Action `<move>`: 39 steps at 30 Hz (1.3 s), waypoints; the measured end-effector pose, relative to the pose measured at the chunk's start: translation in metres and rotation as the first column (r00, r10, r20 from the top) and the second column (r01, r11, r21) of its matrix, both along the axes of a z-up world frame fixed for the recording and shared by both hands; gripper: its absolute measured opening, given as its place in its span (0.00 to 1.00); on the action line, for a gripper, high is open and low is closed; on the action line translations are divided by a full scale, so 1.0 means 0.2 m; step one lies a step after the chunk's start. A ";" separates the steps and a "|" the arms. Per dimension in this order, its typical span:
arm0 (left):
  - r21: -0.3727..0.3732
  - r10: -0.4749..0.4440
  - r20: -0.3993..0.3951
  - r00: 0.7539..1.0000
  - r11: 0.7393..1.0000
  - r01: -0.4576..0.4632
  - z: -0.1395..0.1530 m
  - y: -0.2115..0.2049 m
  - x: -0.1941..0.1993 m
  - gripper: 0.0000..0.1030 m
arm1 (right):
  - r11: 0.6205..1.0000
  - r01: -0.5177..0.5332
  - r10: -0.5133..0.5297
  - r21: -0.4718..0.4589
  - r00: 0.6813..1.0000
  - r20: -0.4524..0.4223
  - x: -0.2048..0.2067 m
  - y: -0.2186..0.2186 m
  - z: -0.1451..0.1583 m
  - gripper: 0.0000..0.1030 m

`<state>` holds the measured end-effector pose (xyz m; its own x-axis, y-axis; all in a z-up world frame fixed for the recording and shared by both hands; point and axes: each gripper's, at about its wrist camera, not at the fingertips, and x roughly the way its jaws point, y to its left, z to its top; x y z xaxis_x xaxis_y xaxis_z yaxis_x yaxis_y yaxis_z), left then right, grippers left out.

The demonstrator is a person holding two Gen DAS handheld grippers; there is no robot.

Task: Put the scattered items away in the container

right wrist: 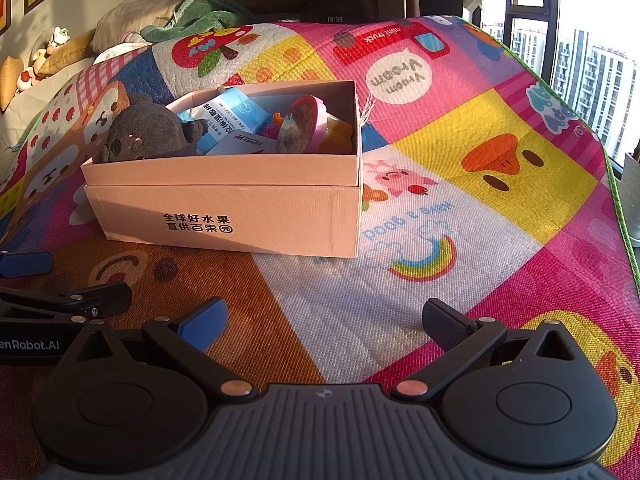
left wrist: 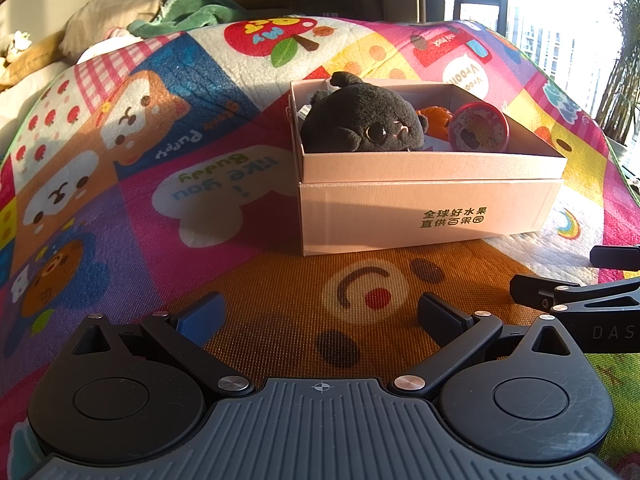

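Note:
A pale pink cardboard box (left wrist: 420, 216) with green lettering stands on the play mat, also in the right wrist view (right wrist: 224, 216). Inside lie a dark grey plush toy (left wrist: 364, 120) (right wrist: 148, 132), a pink round toy (left wrist: 478, 126) (right wrist: 300, 124), an orange item (left wrist: 434, 118) and blue-white packets (right wrist: 228, 116). My left gripper (left wrist: 322, 314) is open and empty, low over the mat in front of the box. My right gripper (right wrist: 326, 320) is open and empty, in front of the box's right corner. Each gripper shows at the other view's edge (left wrist: 576, 292) (right wrist: 64, 300).
A colourful cartoon play mat (right wrist: 460, 184) covers the surface. Pillows and a green cloth (left wrist: 192, 8) lie at the far left. A window (right wrist: 580, 40) and the mat's green edge are on the right.

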<state>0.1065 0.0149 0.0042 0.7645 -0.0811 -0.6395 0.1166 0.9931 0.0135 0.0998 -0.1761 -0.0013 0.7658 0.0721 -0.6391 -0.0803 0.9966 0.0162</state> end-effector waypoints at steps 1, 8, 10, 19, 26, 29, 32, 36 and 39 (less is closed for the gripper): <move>0.001 0.000 0.000 1.000 1.000 0.000 0.00 0.00 0.00 1.00 | 1.000 0.000 0.000 0.000 1.000 0.000 0.00 0.00 0.00 1.00; 0.004 -0.001 0.000 1.000 1.000 0.001 0.00 0.00 0.00 1.00 | 1.000 0.000 0.000 0.000 1.000 0.000 0.00 0.00 0.00 1.00; -0.004 0.001 0.000 1.000 1.000 -0.001 0.00 0.01 0.01 1.00 | 1.000 0.000 0.000 0.000 1.000 0.000 0.00 0.00 0.00 1.00; -0.015 0.014 -0.046 0.999 1.000 -0.015 0.01 0.00 0.04 1.00 | 1.000 0.000 0.000 0.000 1.000 0.000 0.00 0.00 0.00 1.00; -0.014 0.024 -0.036 0.999 1.000 -0.024 0.01 0.00 0.03 1.00 | 1.000 0.000 0.000 0.001 1.000 0.000 0.00 0.00 0.00 1.00; -0.017 0.024 -0.031 0.999 1.000 -0.025 0.01 0.01 0.02 1.00 | 1.000 0.000 0.000 0.002 1.000 0.001 0.00 0.00 0.00 1.00; -0.017 0.026 -0.027 0.999 1.000 -0.027 0.00 0.00 0.02 1.00 | 1.000 0.000 0.000 0.001 1.000 0.001 0.00 0.00 0.00 1.00; -0.017 0.028 -0.025 0.999 0.999 -0.028 0.01 0.01 0.02 1.00 | 1.000 0.000 0.000 0.001 1.000 0.000 0.00 0.00 0.00 1.00; -0.019 0.028 -0.025 0.999 0.999 -0.028 0.01 0.00 0.02 1.00 | 1.000 0.000 0.000 0.001 1.000 0.000 0.00 0.00 0.00 1.00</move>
